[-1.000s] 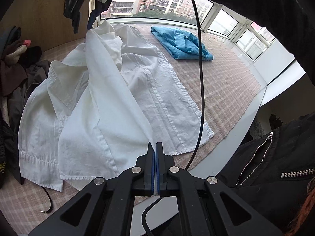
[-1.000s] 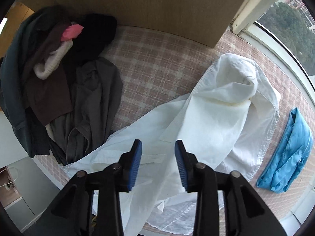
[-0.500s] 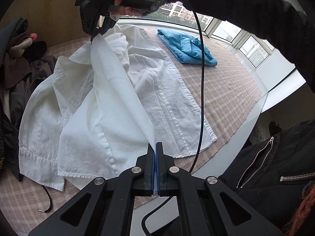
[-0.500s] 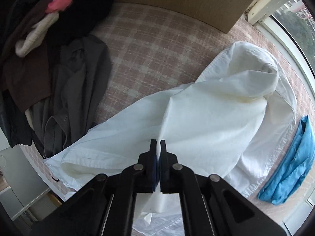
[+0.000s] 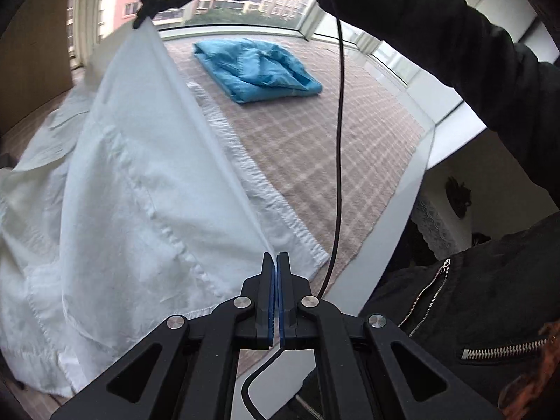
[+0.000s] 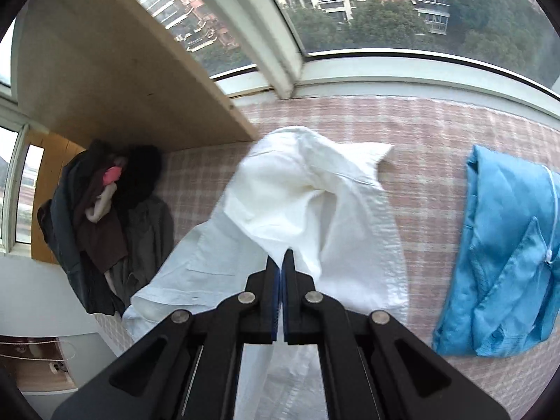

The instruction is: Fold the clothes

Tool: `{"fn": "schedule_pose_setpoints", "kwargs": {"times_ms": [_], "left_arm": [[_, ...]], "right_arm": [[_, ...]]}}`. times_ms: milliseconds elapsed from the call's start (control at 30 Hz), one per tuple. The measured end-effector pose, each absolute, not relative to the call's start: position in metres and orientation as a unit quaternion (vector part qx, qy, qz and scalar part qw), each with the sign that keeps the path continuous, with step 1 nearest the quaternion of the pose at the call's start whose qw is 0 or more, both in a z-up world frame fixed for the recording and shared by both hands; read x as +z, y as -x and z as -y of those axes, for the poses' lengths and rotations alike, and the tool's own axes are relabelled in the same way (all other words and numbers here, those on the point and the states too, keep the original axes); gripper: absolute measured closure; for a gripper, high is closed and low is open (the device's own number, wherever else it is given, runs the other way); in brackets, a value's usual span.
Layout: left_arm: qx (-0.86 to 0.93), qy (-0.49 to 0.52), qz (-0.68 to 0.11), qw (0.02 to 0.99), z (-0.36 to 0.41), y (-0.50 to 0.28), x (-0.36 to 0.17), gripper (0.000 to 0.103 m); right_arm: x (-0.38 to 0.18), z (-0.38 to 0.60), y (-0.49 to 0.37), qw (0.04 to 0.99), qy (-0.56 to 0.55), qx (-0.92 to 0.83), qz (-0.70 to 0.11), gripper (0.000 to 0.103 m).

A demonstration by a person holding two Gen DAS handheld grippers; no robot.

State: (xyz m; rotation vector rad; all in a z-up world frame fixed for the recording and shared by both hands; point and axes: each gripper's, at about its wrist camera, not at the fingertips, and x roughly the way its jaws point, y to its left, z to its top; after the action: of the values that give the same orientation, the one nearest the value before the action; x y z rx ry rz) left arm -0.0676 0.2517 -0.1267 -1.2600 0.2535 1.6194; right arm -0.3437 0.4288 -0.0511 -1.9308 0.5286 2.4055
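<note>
Right now both grippers are pinching the white shirt (image 5: 147, 182): the left gripper (image 5: 278, 262) is closed on its near edge, the right gripper (image 5: 140, 22) closed on its far edge, and that edge is pulled tight between them. If they tug too hard, the thin cloth could slip out and flop down. The shirt hangs half lifted over the checked mat (image 5: 315, 147), its long way running from near to far, toward the window, beside the folded blue garment (image 5: 259, 70).

Right gripper (image 6: 281, 262) apparently pinches the lifted white shirt (image 6: 315, 189)
</note>
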Motion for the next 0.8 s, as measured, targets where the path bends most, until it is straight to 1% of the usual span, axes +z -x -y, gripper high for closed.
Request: {"fn": "schedule_pose_setpoints", "kwargs": {"times_ms": [100,133,167,233,267,333,400,500,533,567,600,633,700,800], "left_arm": [[0.635,0.535,-0.112,0.545,-0.298,0.059,-0.15,0.102],[0.622,0.542,-0.115,0.553,-0.311,0.056,-0.159,0.099],[0.608,0.551,-0.117,0.559,-0.324,0.054,-0.168,0.095],[0.589,0.573,-0.116,0.558,-0.341,0.051,-0.182,0.092],[0.583,0.581,-0.117,0.557,-0.347,0.049,-0.186,0.09],[0.587,0.582,-0.117,0.551,-0.346,0.048,-0.182,0.087],[0.596,0.58,-0.111,0.544,-0.338,0.05,-0.174,0.086],[0.636,0.569,-0.101,0.511,-0.298,0.065,-0.15,0.076],[0.655,0.564,-0.103,0.492,-0.28,0.072,-0.144,0.072],[0.673,0.563,-0.103,0.468,-0.259,0.081,-0.14,0.072],[0.691,0.565,-0.102,0.44,-0.234,0.091,-0.139,0.072],[0.708,0.566,-0.101,0.41,-0.21,0.102,-0.138,0.072],[0.739,0.566,-0.098,0.351,-0.161,0.123,-0.135,0.072],[0.76,0.587,-0.061,0.272,-0.096,0.153,-0.148,0.072]], "right_arm": [[-0.074,-0.459,0.332,0.038,0.62,0.767,-0.162,0.102],[-0.083,-0.468,0.329,0.049,0.621,0.766,-0.161,0.102],[-0.091,-0.477,0.327,0.057,0.622,0.763,-0.164,0.102],[-0.107,-0.49,0.324,0.062,0.629,0.753,-0.182,0.101],[-0.112,-0.493,0.322,0.064,0.633,0.749,-0.184,0.1],[-0.116,-0.495,0.318,0.073,0.64,0.745,-0.171,0.09],[-0.111,-0.494,0.314,0.075,0.64,0.748,-0.158,0.085],[-0.091,-0.492,0.297,0.069,0.629,0.759,-0.155,0.083],[-0.083,-0.49,0.288,0.066,0.625,0.763,-0.151,0.081],[-0.074,-0.487,0.274,0.062,0.619,0.769,-0.144,0.077],[-0.065,-0.483,0.259,0.057,0.614,0.775,-0.137,0.067],[-0.058,-0.479,0.243,0.051,0.609,0.781,-0.129,0.06],[-0.054,-0.468,0.203,0.035,0.604,0.787,-0.116,0.06],[-0.062,-0.462,0.145,0.035,0.596,0.791,-0.13,0.06]]}}
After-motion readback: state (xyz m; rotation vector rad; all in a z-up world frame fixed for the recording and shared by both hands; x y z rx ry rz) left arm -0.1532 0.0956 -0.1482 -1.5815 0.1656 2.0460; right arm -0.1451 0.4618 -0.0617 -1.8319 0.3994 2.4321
